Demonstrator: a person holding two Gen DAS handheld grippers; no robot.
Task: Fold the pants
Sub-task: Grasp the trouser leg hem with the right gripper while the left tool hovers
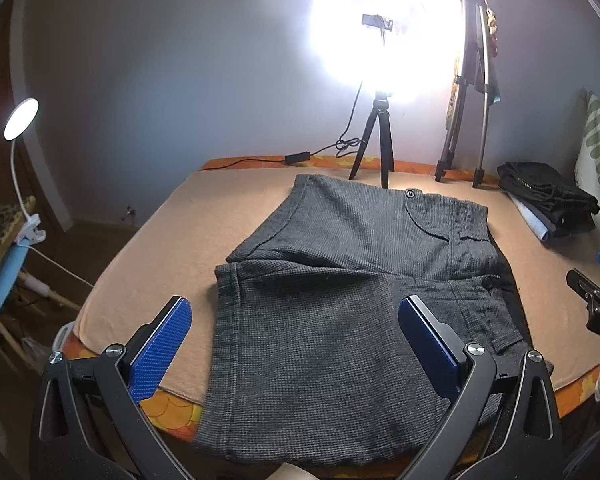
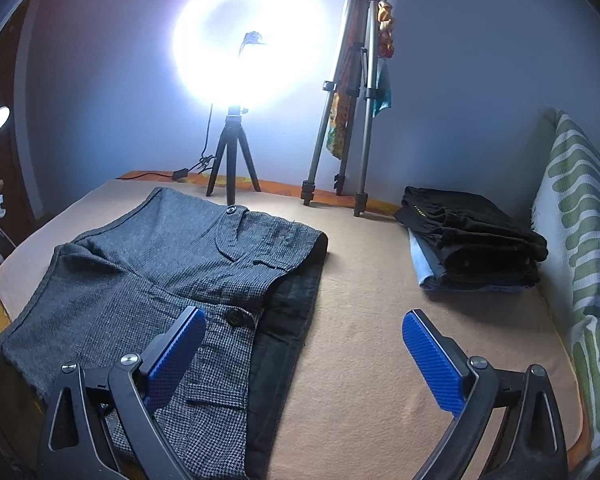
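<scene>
Grey checked pants [image 1: 340,280] lie folded on a tan blanket [image 1: 160,240], waistband to the right with its dark lining showing [image 2: 288,320]. My left gripper [image 1: 296,320] is open and empty, above the near left part of the pants. My right gripper [image 2: 304,332] is open and empty, above the waistband edge; its left finger [image 2: 176,356] hangs over the cloth, its right finger [image 2: 432,360] over bare blanket. The right gripper also shows at the right edge of the left wrist view [image 1: 596,304].
A stack of folded dark and light-blue clothes [image 2: 472,240] sits at the back right beside a green-striped cushion [image 2: 580,240]. A ring light on a small tripod [image 2: 232,168] and a taller tripod [image 2: 352,120] stand at the back. A clip lamp [image 1: 20,120] stands off the left side.
</scene>
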